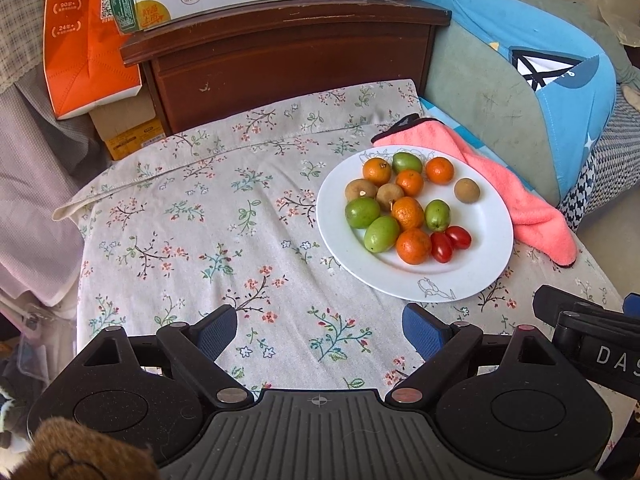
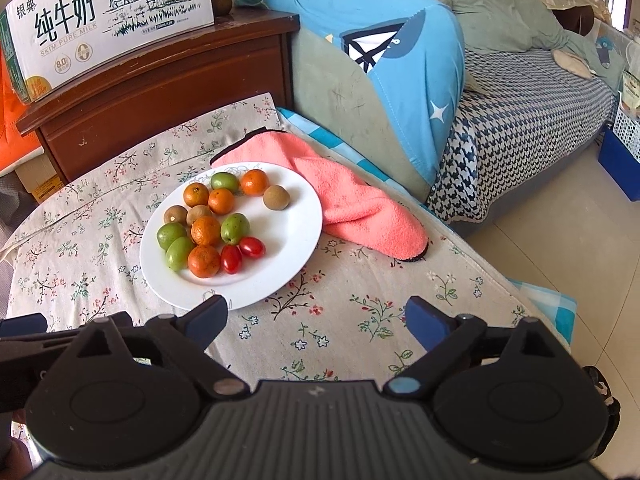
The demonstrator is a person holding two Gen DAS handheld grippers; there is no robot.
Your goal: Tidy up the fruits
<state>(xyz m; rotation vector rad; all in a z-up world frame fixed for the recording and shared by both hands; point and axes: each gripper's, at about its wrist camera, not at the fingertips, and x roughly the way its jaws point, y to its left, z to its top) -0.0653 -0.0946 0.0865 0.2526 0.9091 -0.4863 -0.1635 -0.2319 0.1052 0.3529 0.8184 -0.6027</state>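
The plate [image 2: 280,276] is white with a thin grey line drawing at its rim. On it lie orange tangerines [image 2: 205,231], green fruits [image 2: 171,235], brown fruits [image 2: 276,197] and two red tomatoes [image 2: 252,247]. The tablecloth [image 1: 192,240] is beige — sprigged with pink, red and teal flowers. Beside the plate, a coral-pink towel [image 2: 360,208] edged in black. Both tools are black — with blue pads [image 1: 424,334].

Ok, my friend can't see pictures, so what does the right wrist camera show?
A white plate on a flowery tablecloth holds mixed small fruits: oranges, green fruits, brown fruits and two red tomatoes. The right gripper is open and empty near the plate. A pink towel lies behind it.
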